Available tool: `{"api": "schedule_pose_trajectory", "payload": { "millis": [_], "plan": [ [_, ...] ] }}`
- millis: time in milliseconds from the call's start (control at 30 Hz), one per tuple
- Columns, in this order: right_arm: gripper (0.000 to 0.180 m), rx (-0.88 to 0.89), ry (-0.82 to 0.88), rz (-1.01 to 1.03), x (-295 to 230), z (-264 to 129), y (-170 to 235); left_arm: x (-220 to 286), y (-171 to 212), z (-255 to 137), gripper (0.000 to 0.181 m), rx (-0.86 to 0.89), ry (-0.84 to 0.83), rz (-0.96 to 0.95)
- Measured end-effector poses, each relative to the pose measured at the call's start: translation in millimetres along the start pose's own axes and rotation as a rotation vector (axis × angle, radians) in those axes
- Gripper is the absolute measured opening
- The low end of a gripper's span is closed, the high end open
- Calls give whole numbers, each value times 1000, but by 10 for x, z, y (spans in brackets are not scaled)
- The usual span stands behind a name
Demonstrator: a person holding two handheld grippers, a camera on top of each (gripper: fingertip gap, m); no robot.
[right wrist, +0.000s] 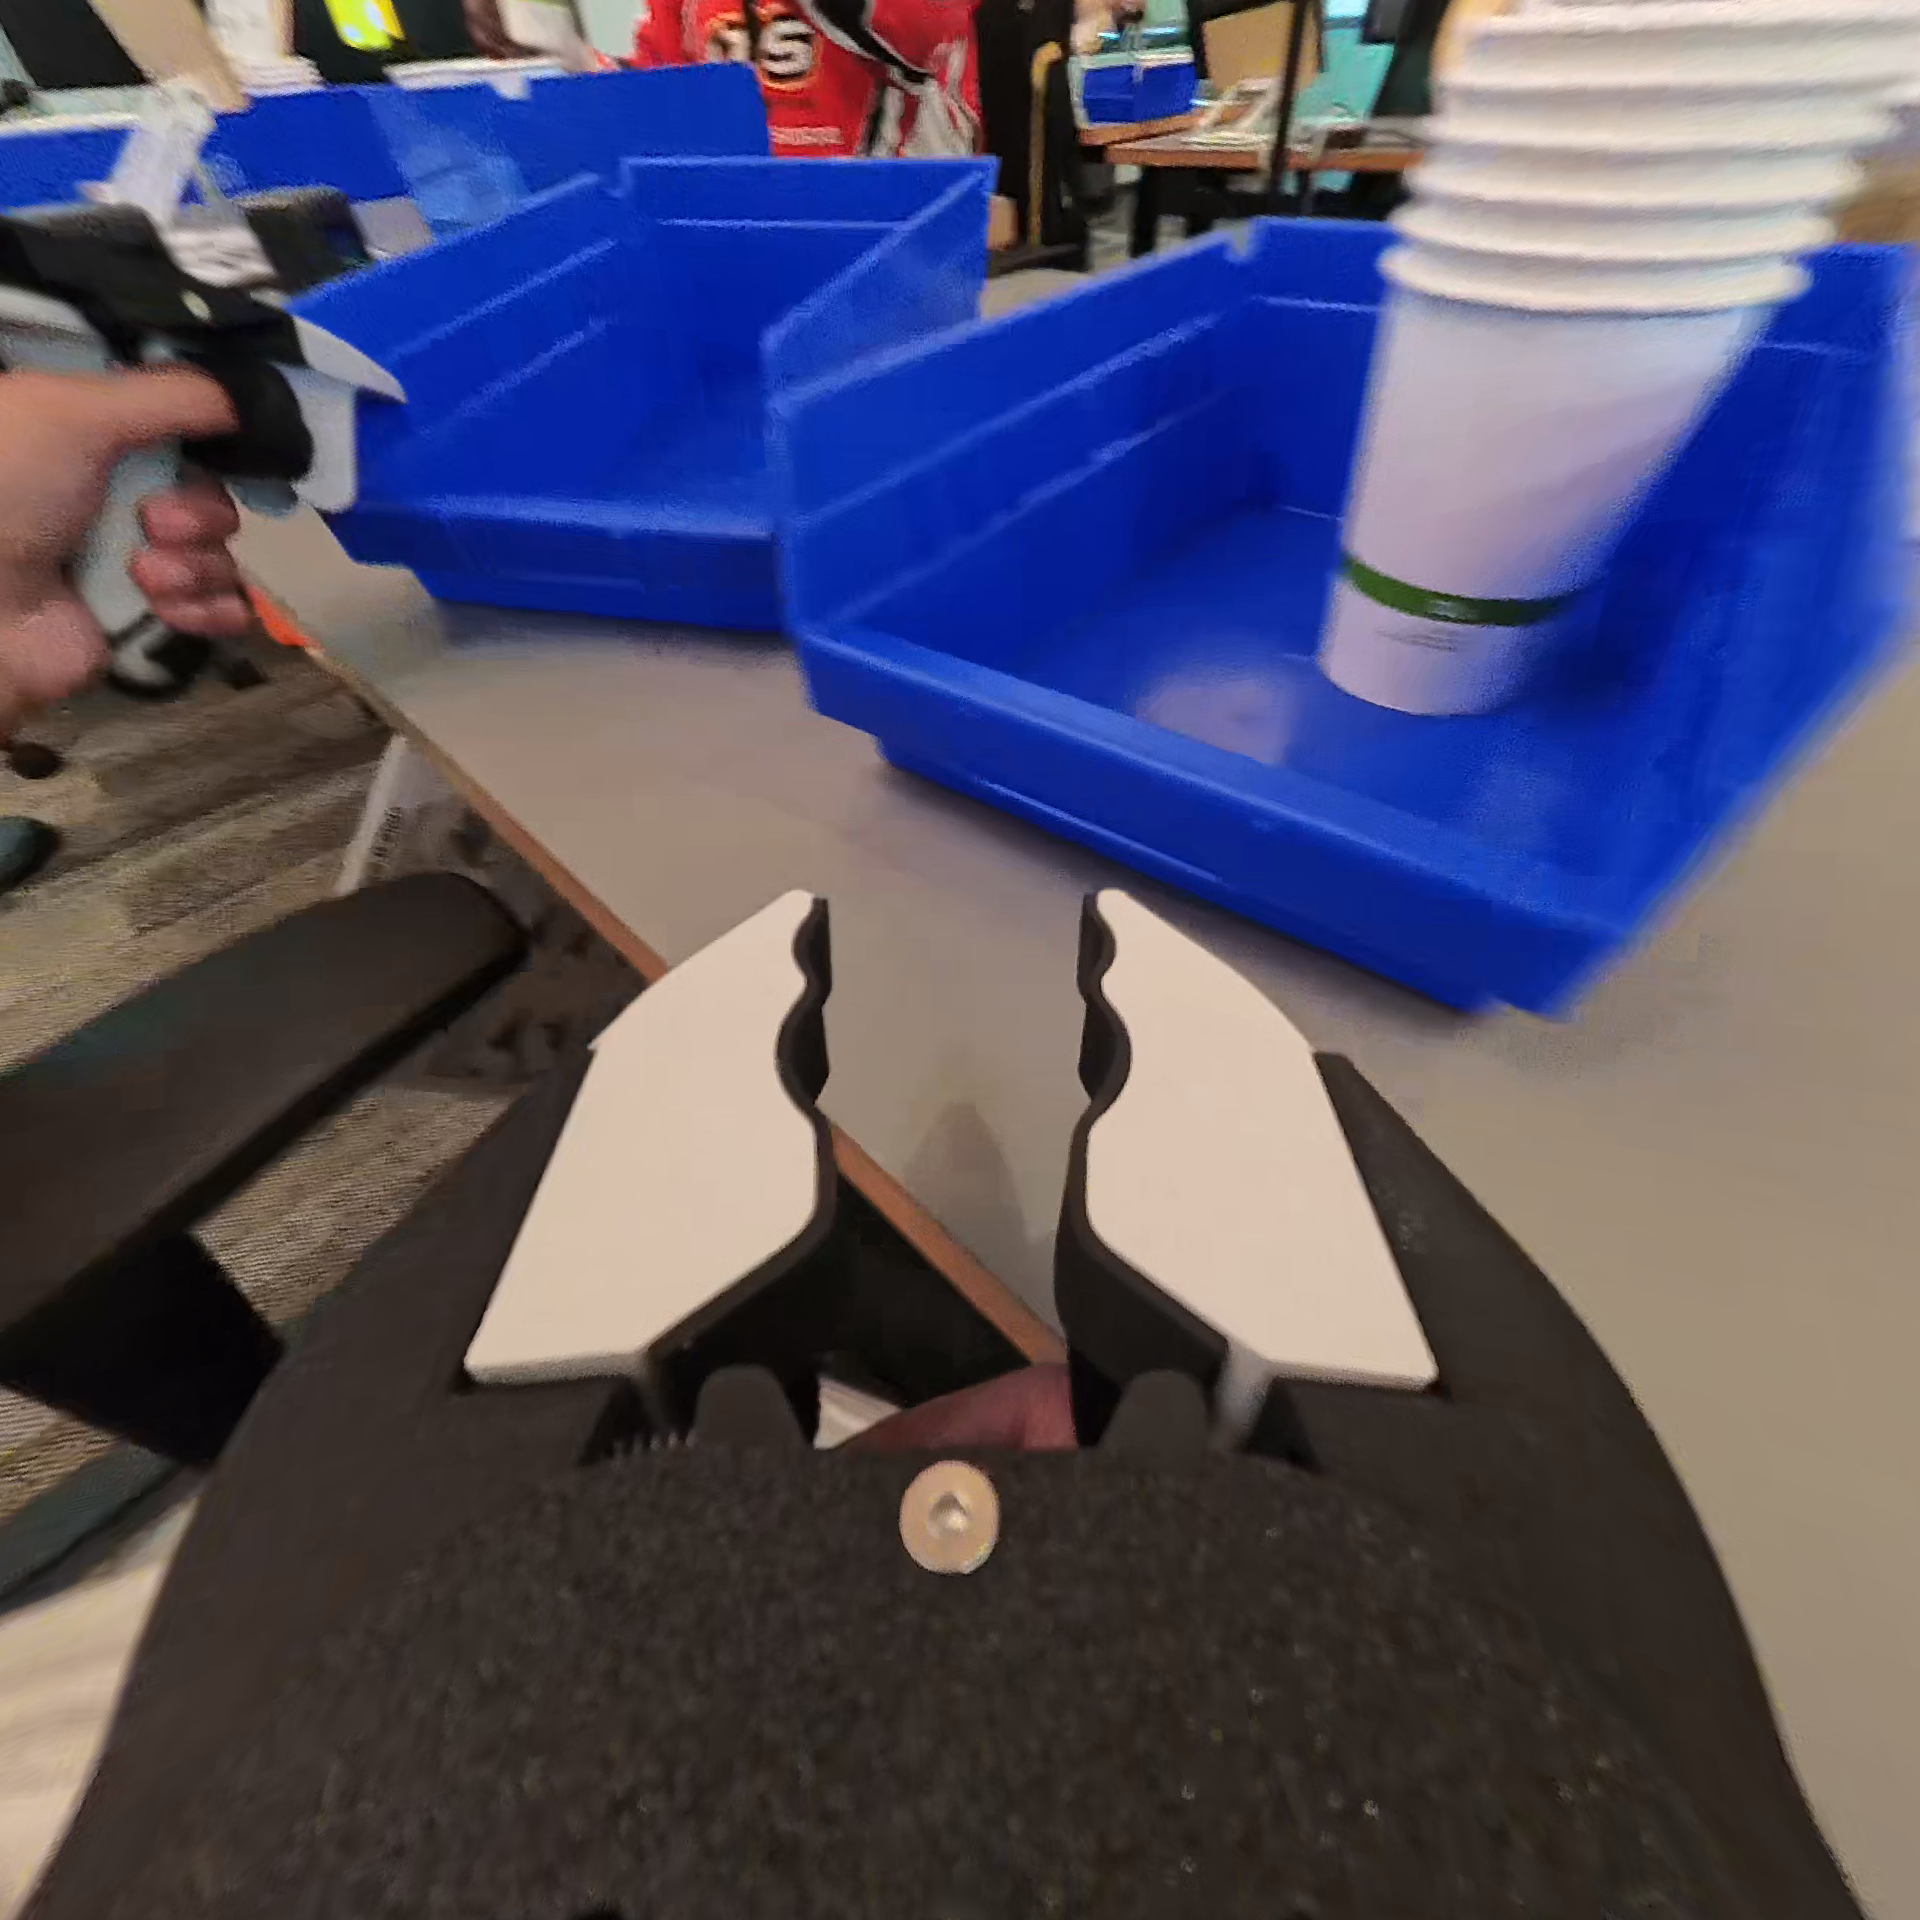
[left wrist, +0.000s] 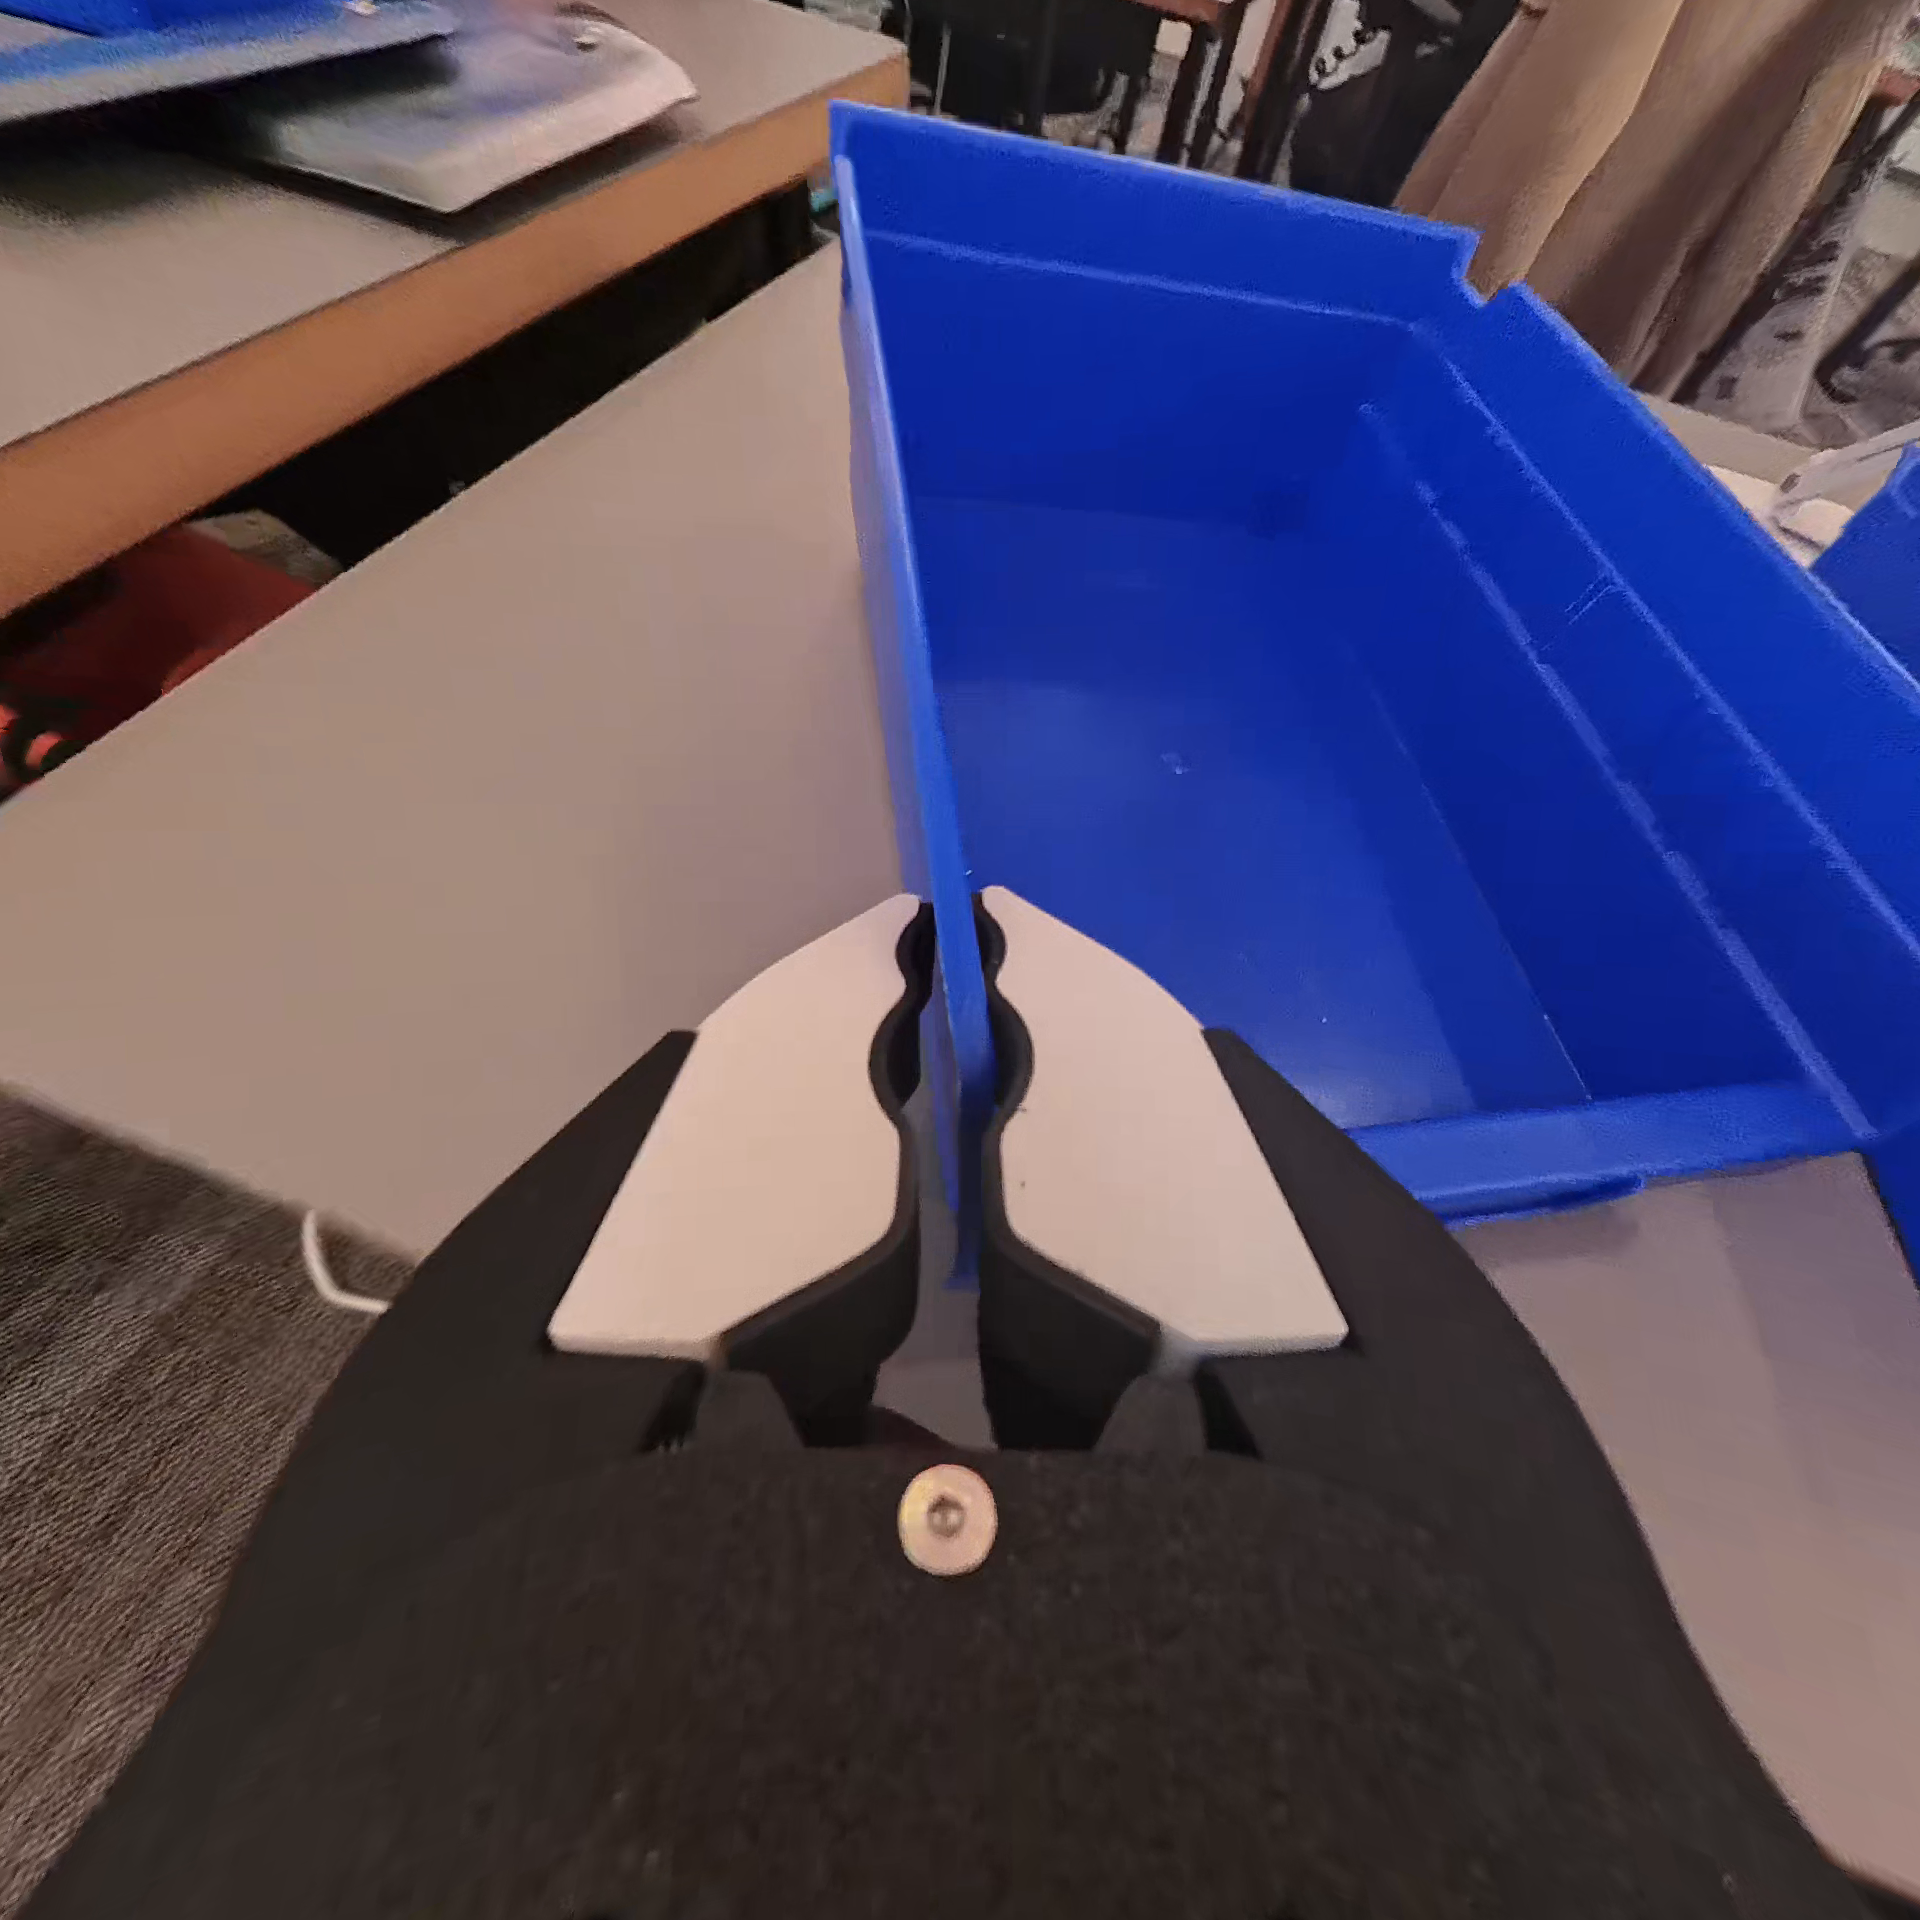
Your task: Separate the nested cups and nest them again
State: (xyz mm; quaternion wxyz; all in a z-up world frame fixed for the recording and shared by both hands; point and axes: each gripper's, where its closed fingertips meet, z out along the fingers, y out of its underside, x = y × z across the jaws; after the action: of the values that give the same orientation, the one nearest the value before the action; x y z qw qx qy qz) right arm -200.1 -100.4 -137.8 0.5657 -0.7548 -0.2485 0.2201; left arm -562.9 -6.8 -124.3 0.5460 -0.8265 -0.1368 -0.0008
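The left tongs (left wrist: 961,914) are pinching the near side wall of an empty blue bin (left wrist: 1195,790), one finger outside the wall and one inside, low on the wall near its front corner. The bin sits on the grey counter (left wrist: 468,779). Judging by this grip, the step in hand is steadying or shifting that bin to ready a place for separated cups.

The right tongs (right wrist: 954,914) hang spread and empty over the counter edge, well short of anything. Ahead of them stands a second blue bin (right wrist: 1195,831), and inside it, toward its right rear, the stack of nested paper cups (right wrist: 1507,436) stands upright: white, with a green band near the foot of the lowest cup and many rolled rims piled above. The view is blurred, so the exact count cannot be told.

To do this step well, the left tongs should keep a firm hold low on the wall so the bin slides flat and does not tip. The right tongs have a wide enough gap for a cup rim; they would best approach the stack from the open front of its bin, take only the topmost rim, and lift straight up, since a sideways pull could topple the tall stack.
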Motion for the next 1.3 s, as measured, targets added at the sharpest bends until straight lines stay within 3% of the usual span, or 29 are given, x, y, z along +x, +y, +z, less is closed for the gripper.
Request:
{"api": "schedule_pose_trajectory", "payload": {
  "millis": [200,300,433,633,767,933,1100,1300],
  "plan": [
    [45,7,-95,39,-872,691,-304,-20,276,-671,5,61,0,-31],
    [42,22,-34,46,-911,952,-370,35,409,-864,5,73,45,-72],
    [21,65,-10,41,-928,1121,-437,131,522,-1028,5,86,64,-39],
    [3,124,98,40,-797,1145,-637,204,496,-1216,5,182,-56,70],
    [3,279,134,27,-647,906,-1173,440,220,-1418,6,308,-124,206],
    [3,445,218,-1,-185,427,-1811,1039,-514,-1602,5,488,-59,266],
    [3,547,411,-19,673,-398,-2305,2170,-1086,-1664,6,600,136,350],
    [3,549,669,-18,1842,-1409,-2343,3754,-1172,-1575,6,599,345,381]
  ]
}}
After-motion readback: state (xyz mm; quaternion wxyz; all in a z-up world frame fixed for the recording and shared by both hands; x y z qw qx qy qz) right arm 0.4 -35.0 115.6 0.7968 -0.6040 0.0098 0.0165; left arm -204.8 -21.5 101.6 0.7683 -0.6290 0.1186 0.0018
